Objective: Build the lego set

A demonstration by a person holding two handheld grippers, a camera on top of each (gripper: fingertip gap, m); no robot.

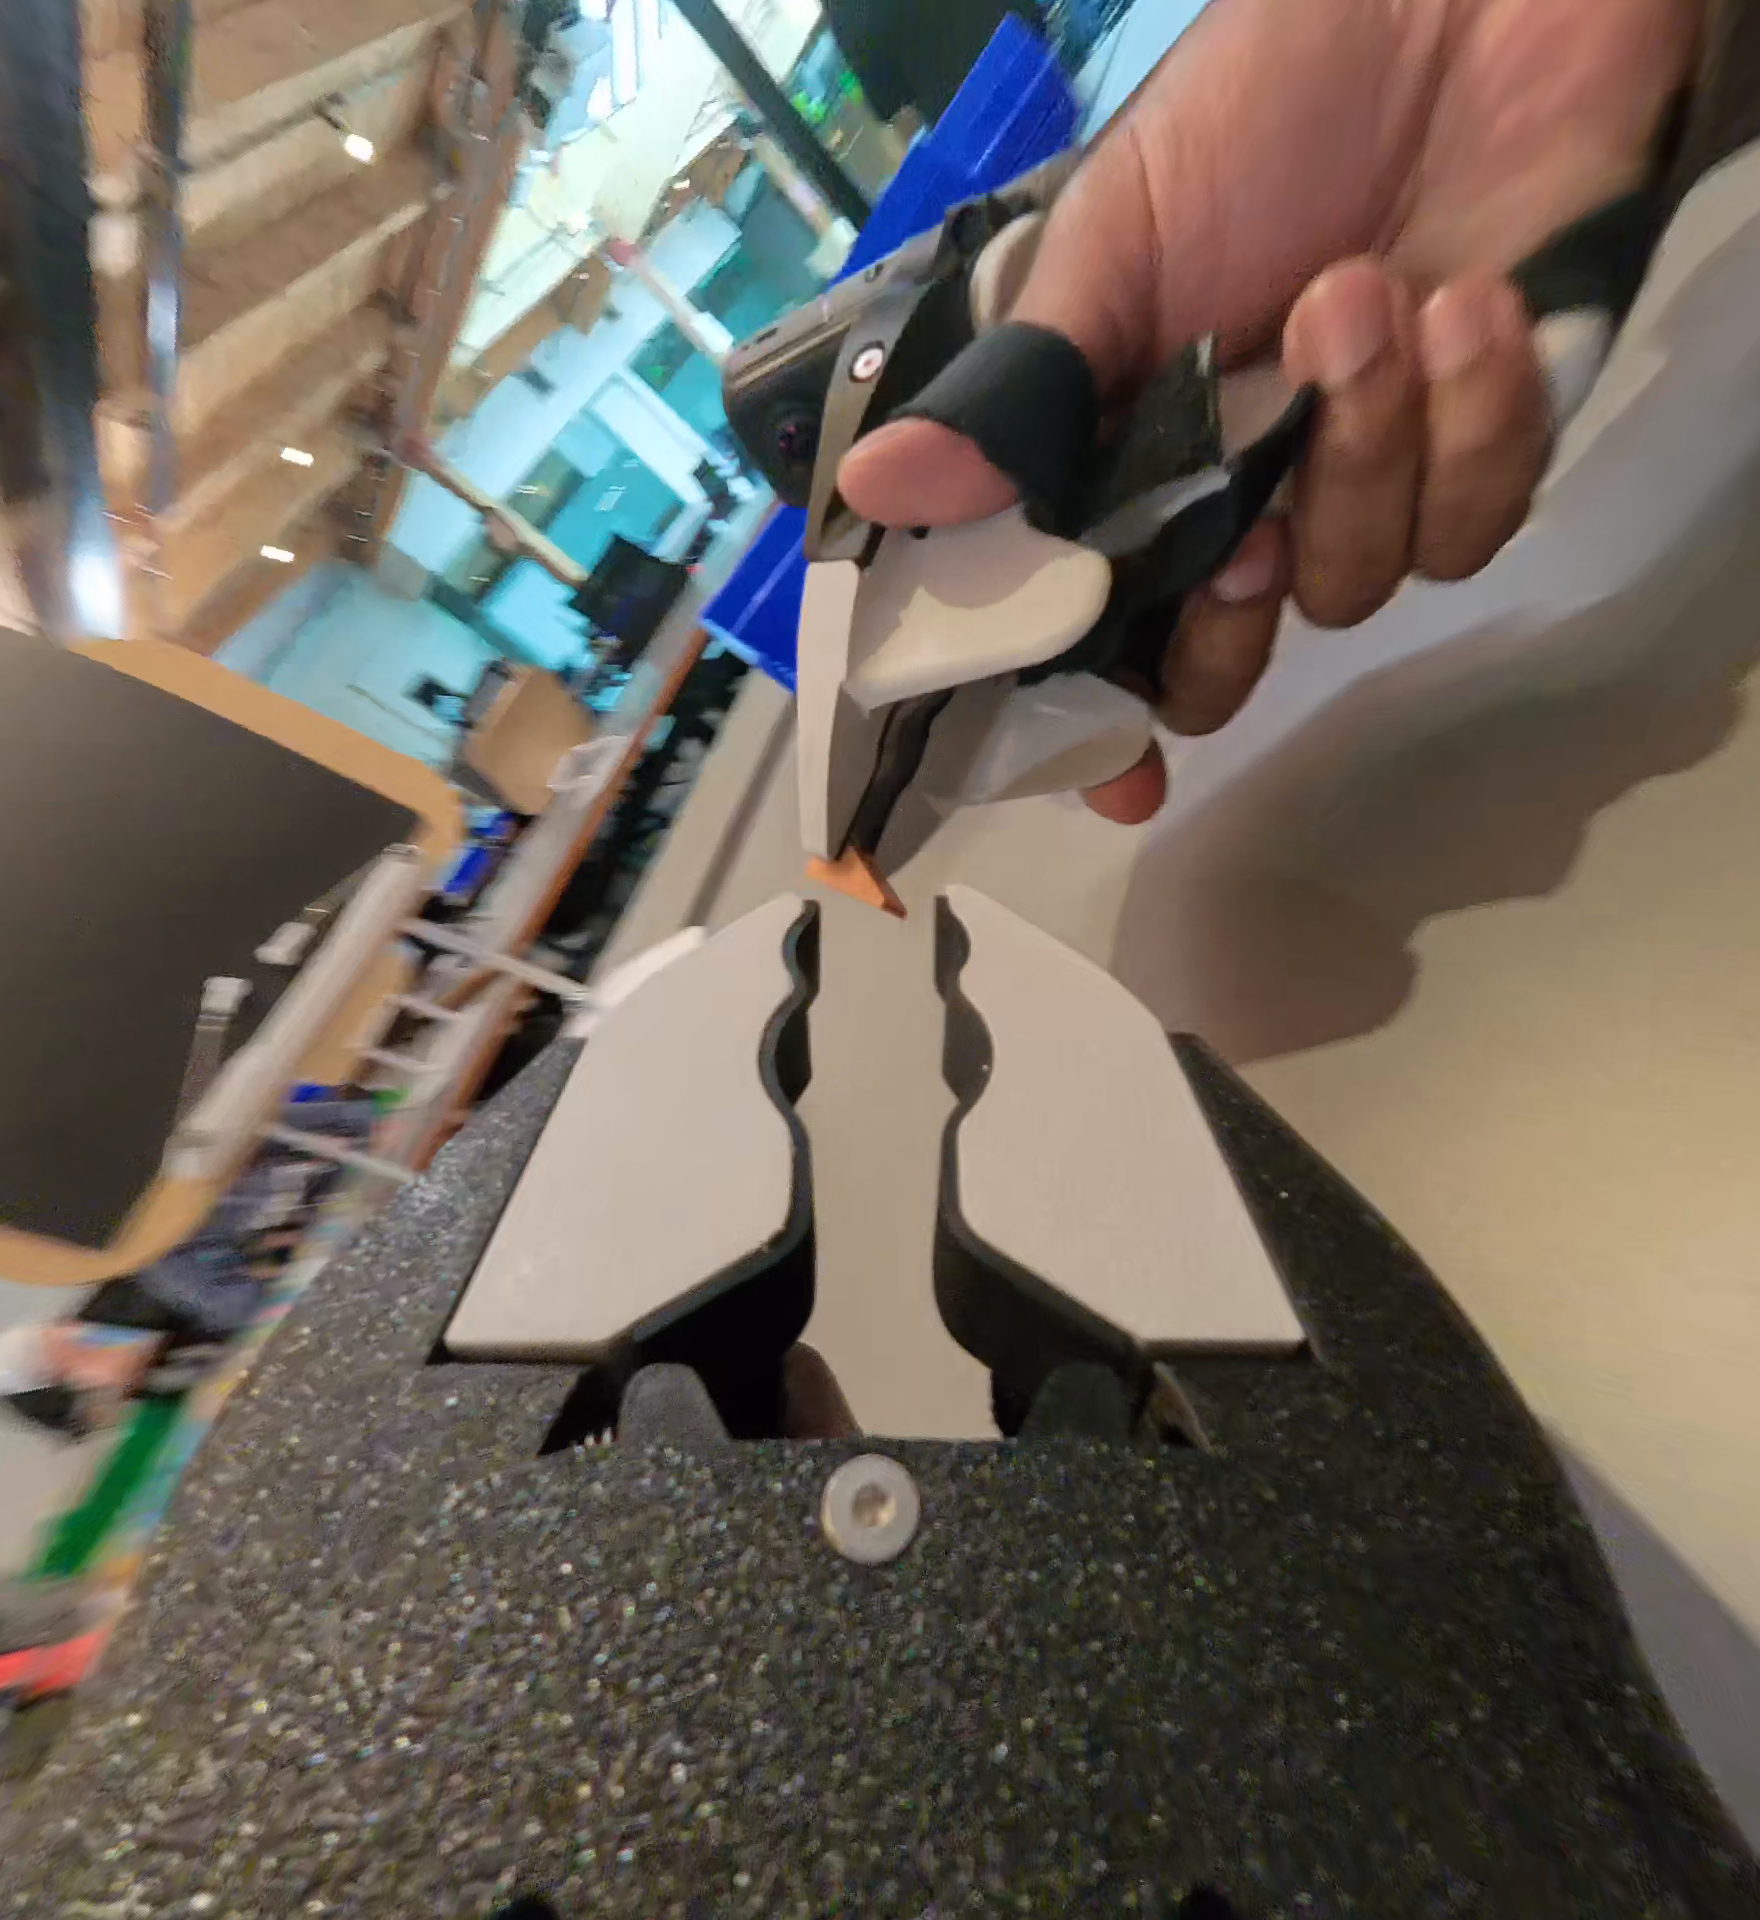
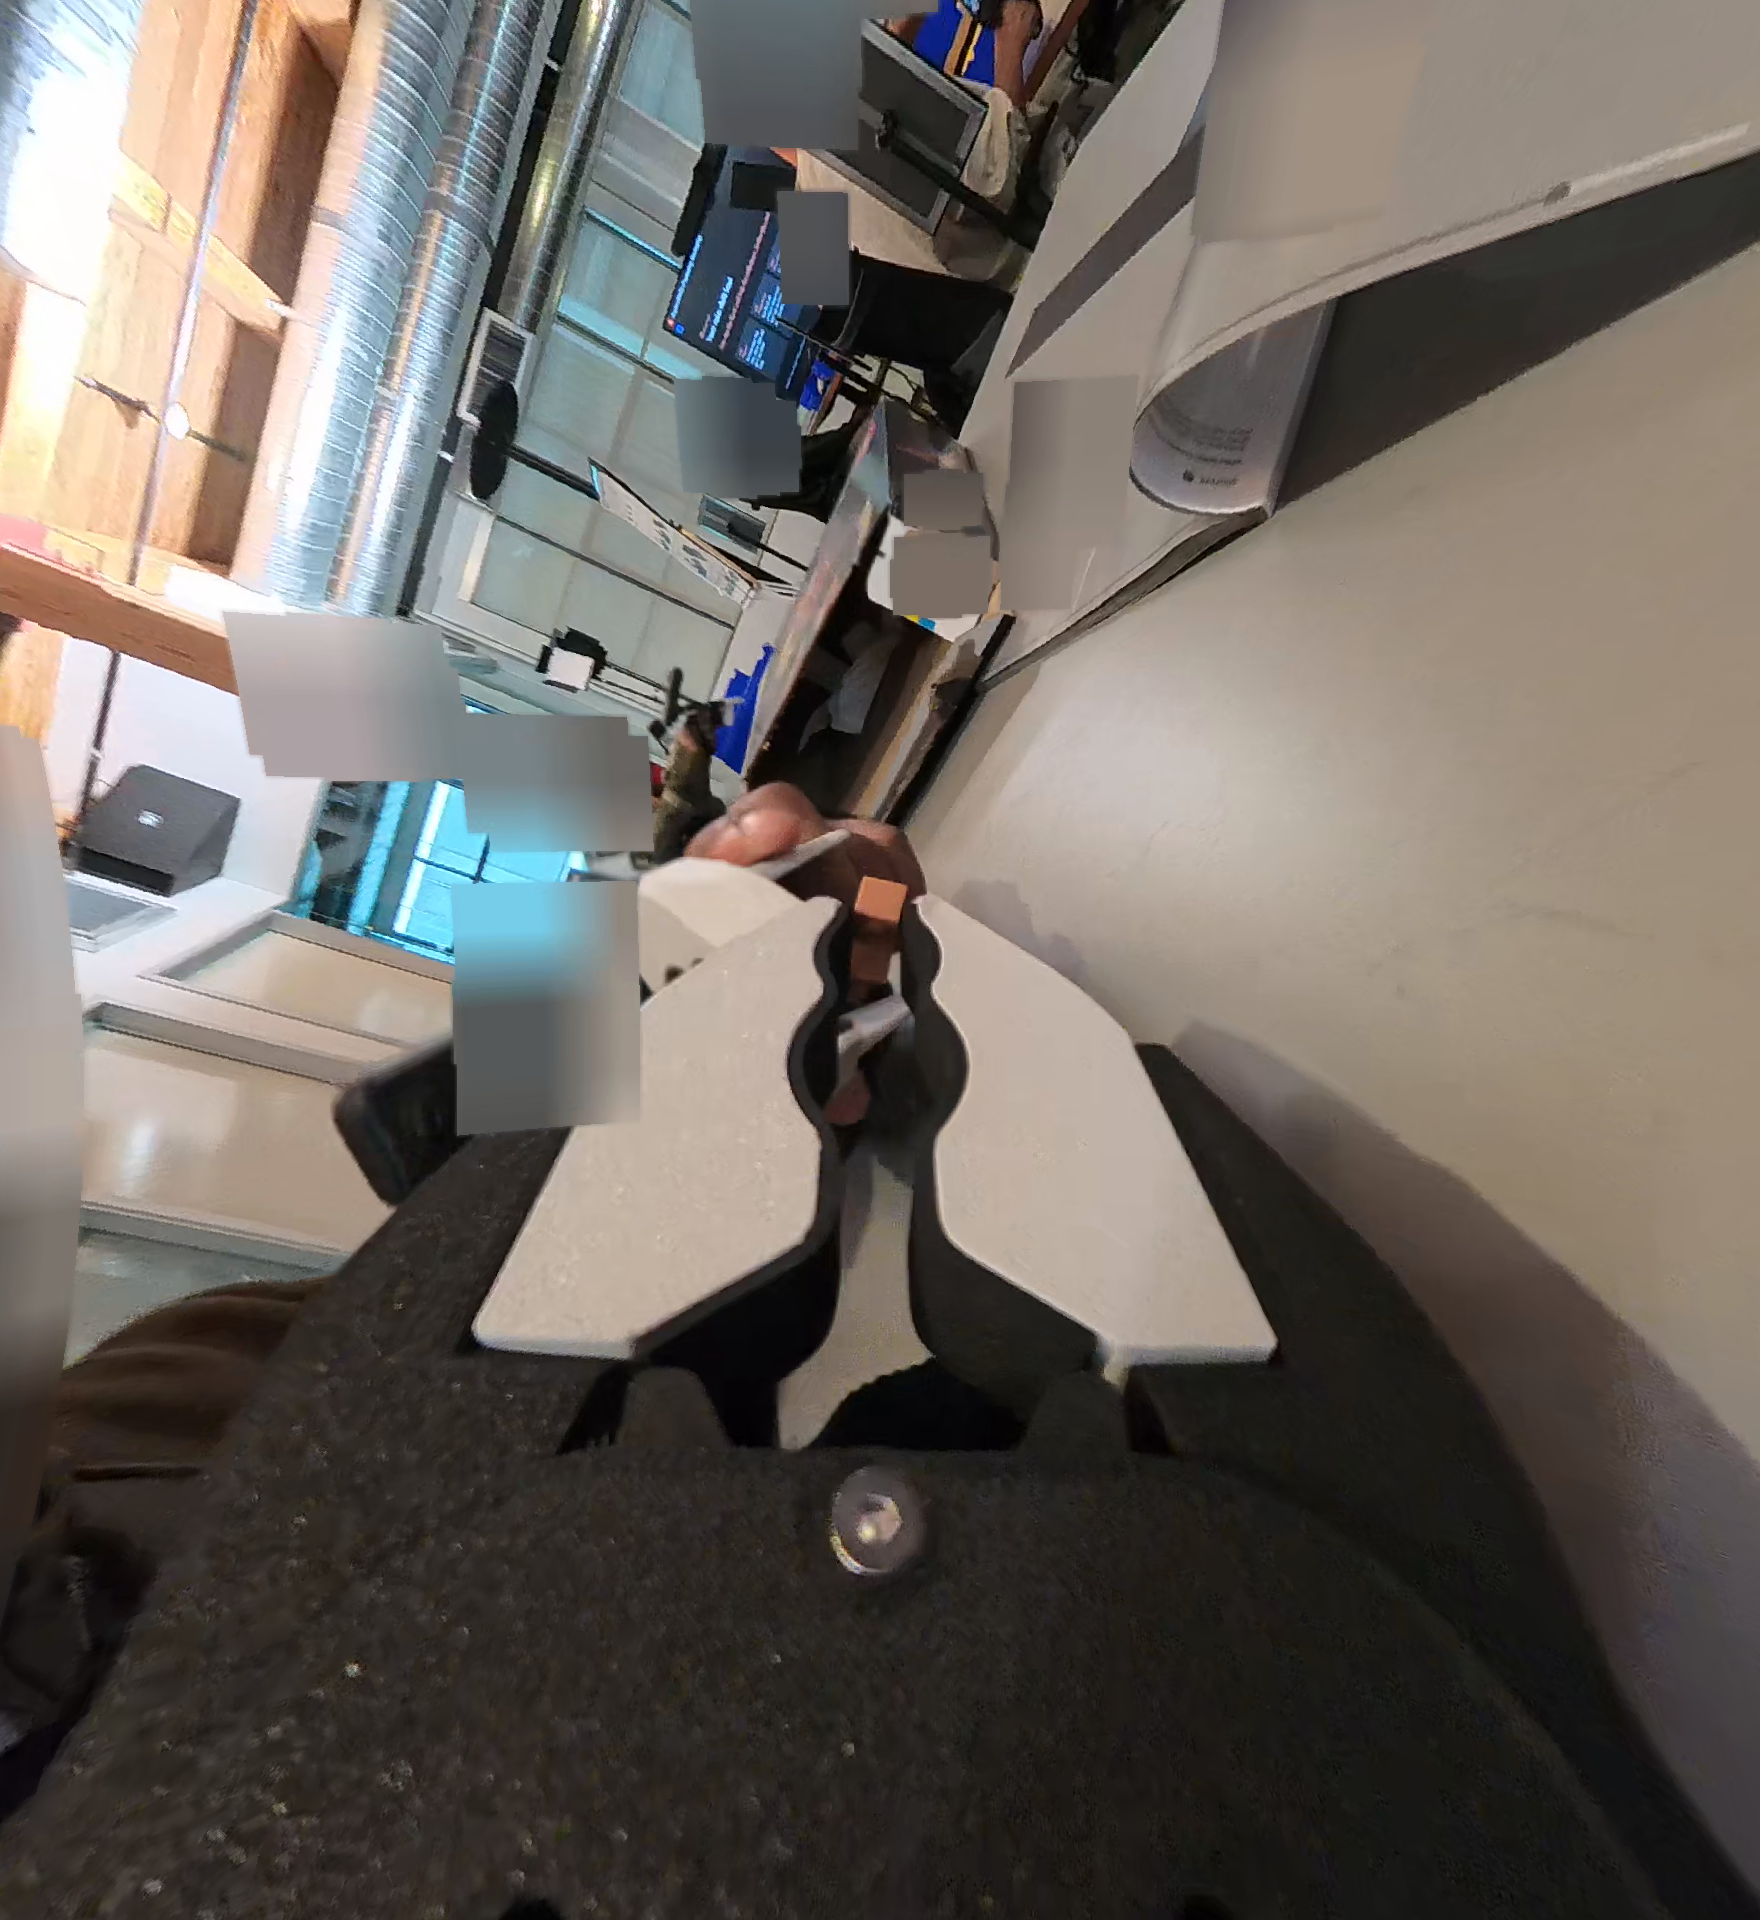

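A small orange-brown lego brick (image 1: 858,884) is pinched at the tips of my right gripper (image 1: 848,850), which a hand holds pointing down in the left wrist view. My left gripper (image 1: 876,904) is open and empty, its tips just below and either side of that brick. In the right wrist view my right gripper (image 2: 876,916) is shut on the same brick (image 2: 876,914), which sticks out past the tips. Beyond it part of the left gripper's grey fingers (image 2: 694,914) shows, with a hand behind. Both grippers are above the grey table (image 2: 1427,883).
An open white booklet (image 2: 1219,447) lies on the table at the far right in the right wrist view. Blue bins (image 1: 1001,135) stand at the table's far end. A dark panel with a wooden edge (image 1: 128,914) is at the left.
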